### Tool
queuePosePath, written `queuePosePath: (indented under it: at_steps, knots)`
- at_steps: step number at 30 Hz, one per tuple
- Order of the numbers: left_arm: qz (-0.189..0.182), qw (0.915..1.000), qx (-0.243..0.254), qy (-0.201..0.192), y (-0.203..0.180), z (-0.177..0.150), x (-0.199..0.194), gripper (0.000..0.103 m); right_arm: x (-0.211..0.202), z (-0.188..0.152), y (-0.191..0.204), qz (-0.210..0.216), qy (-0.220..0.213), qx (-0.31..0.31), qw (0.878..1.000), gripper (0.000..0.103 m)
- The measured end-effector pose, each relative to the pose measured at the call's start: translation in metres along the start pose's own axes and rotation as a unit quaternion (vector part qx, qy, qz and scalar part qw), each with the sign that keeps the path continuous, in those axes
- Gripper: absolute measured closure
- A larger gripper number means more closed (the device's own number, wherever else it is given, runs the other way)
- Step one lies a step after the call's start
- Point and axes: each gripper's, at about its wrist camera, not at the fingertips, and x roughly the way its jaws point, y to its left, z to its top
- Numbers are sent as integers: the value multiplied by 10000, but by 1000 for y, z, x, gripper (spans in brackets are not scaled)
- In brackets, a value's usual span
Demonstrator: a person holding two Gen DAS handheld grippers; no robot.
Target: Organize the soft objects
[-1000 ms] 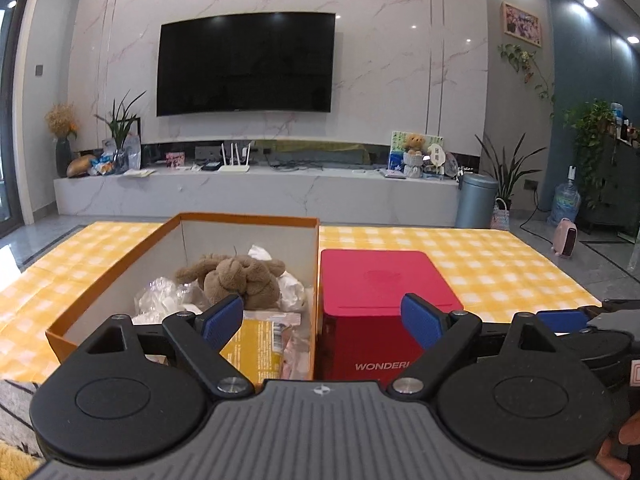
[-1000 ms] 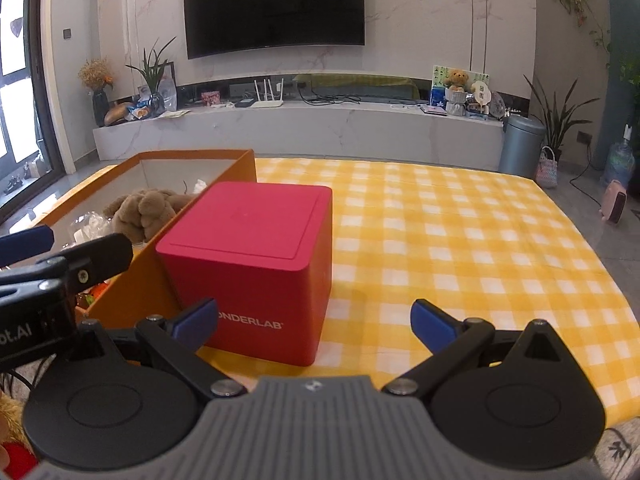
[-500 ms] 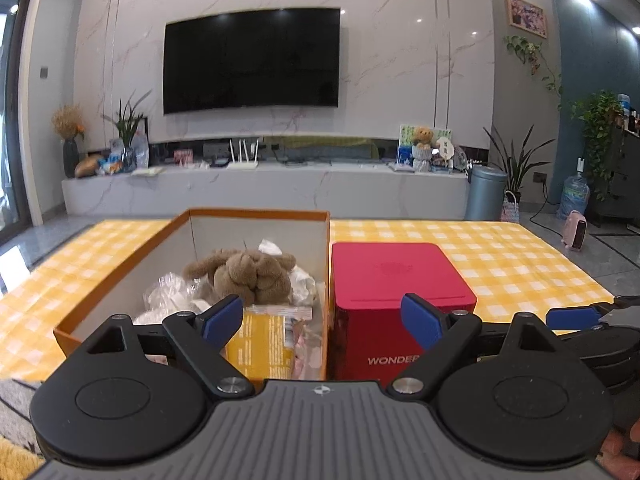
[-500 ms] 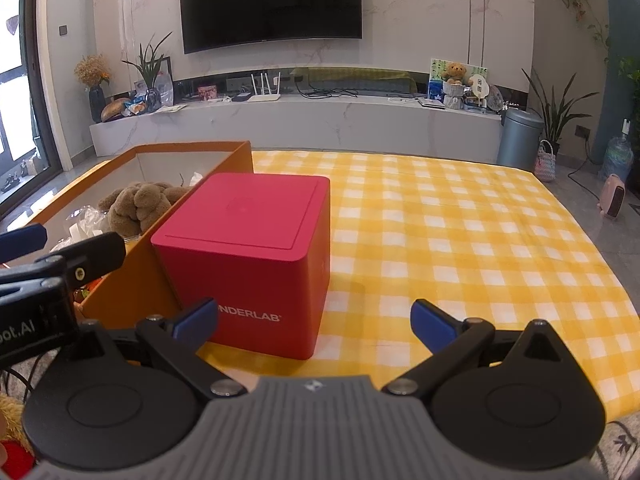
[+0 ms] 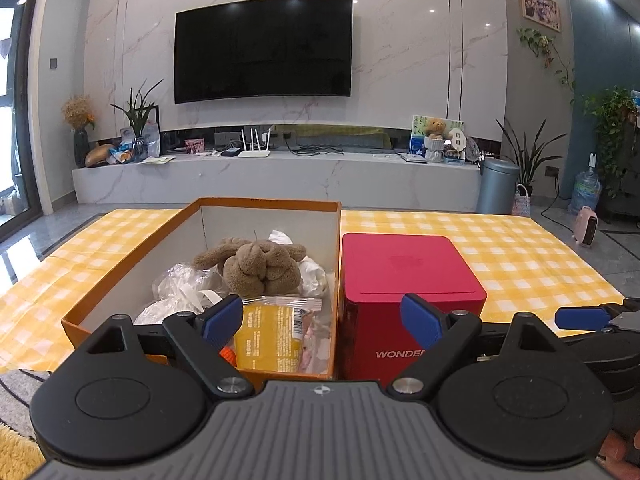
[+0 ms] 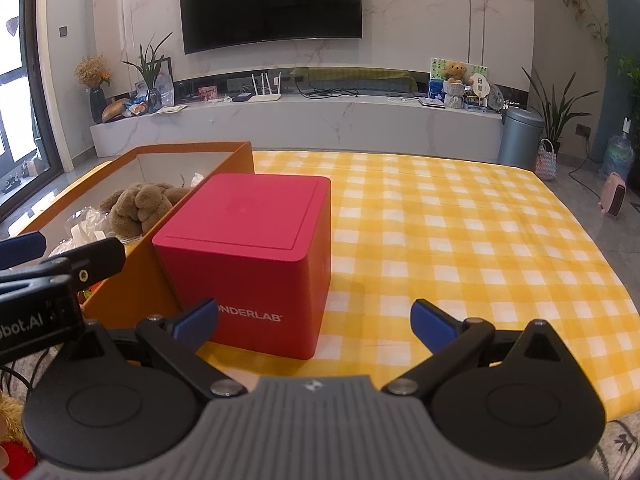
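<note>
An open orange cardboard box stands on the yellow checked tablecloth. Inside it lie a brown plush toy, crumpled clear bags and a yellow snack packet. A closed red cube box marked WONDERLAB stands against the orange box's right side. My left gripper is open and empty, near the front of both boxes. My right gripper is open and empty, in front of the red box's right corner. The left gripper's side shows at the left of the right wrist view.
The checked tablecloth stretches bare to the right of the red box. Beyond the table are a marble TV bench, a wall TV, a grey bin and plants. A shaggy yellow rug and a red plush lie low at the left.
Both cameras have drawn back and risen a little, so the two boxes sit lower and slightly farther in view. Both grippers have stayed open.
</note>
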Motion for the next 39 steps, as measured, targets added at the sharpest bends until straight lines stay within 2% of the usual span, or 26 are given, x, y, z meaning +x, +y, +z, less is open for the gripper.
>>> queuePosePath:
  at_steps: [39]
  knots:
    - [18,9999,120,104,3,-3,6,0,2,-4,7,-49,126,-196,9997,3]
